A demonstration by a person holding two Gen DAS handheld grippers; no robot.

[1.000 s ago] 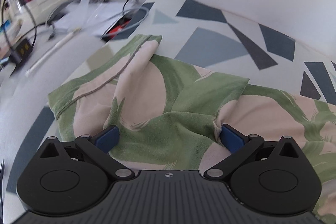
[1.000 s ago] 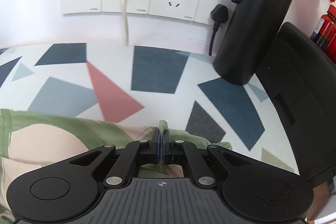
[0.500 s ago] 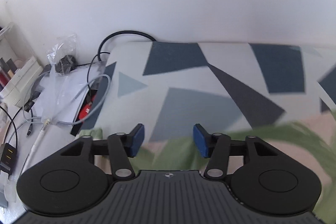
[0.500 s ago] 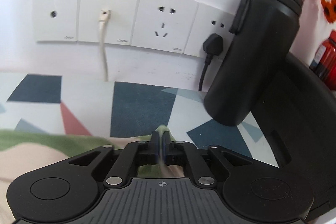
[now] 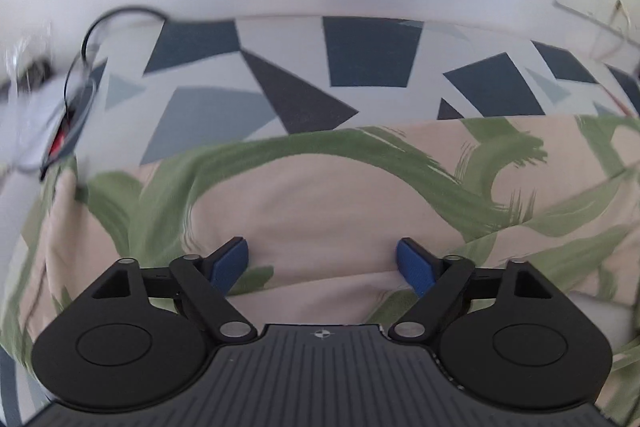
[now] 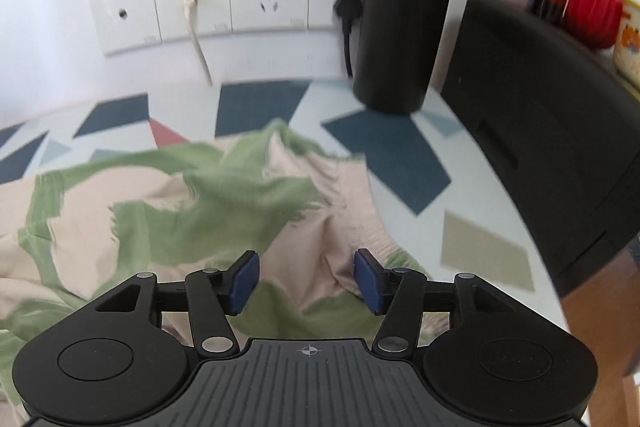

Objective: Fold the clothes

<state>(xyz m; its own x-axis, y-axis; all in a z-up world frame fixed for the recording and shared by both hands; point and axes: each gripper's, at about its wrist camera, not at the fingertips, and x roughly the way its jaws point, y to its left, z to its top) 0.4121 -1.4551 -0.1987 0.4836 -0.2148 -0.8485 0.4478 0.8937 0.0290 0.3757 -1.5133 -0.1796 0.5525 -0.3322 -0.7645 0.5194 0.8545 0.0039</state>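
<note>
I can't resolve the blurred clutter [image 5: 36, 115] at left. Flask [image 6: 404, 7] top cropped; black plug [image 6: 347, 3] partly hidden behind it.

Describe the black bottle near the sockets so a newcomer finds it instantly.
Start at the row of white wall sockets above the patterned tabletop. At the row's right end, the black bottle stands upright on the table, partly hiding the last socket and a black plug. It is tall, matt and cylindrical, unlike the low black box to its right.
</note>
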